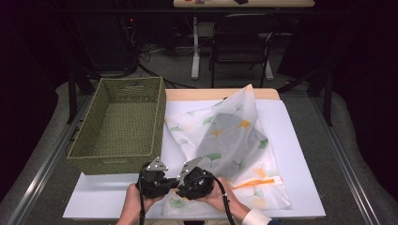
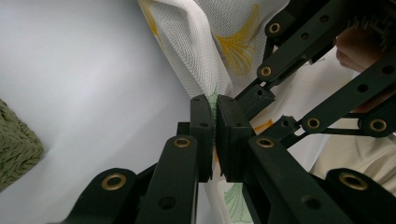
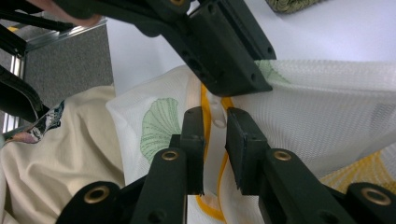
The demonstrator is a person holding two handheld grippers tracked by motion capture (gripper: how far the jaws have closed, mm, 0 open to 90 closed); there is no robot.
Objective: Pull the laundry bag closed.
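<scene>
A white mesh bag (image 1: 230,136) printed with green and yellow leaves lies on the white table mat (image 1: 108,192), its far end raised. Both grippers meet at its near left corner. My left gripper (image 1: 166,183) is shut on a fold of the mesh (image 2: 196,37); in the left gripper view its pads (image 2: 201,116) pinch the fabric flat. My right gripper (image 1: 180,183) faces it closely. In the right gripper view its jaws (image 3: 215,116) stand a little apart astride the orange-edged zipper (image 3: 204,98), with the white pull tab (image 3: 218,122) between them and no pad pressing on it.
A green woven basket (image 1: 117,159) stands on the left of the table, close to the left gripper. Cream cloth (image 3: 56,154) lies at the table's near edge. A black chair (image 1: 241,42) and a desk stand beyond the far edge.
</scene>
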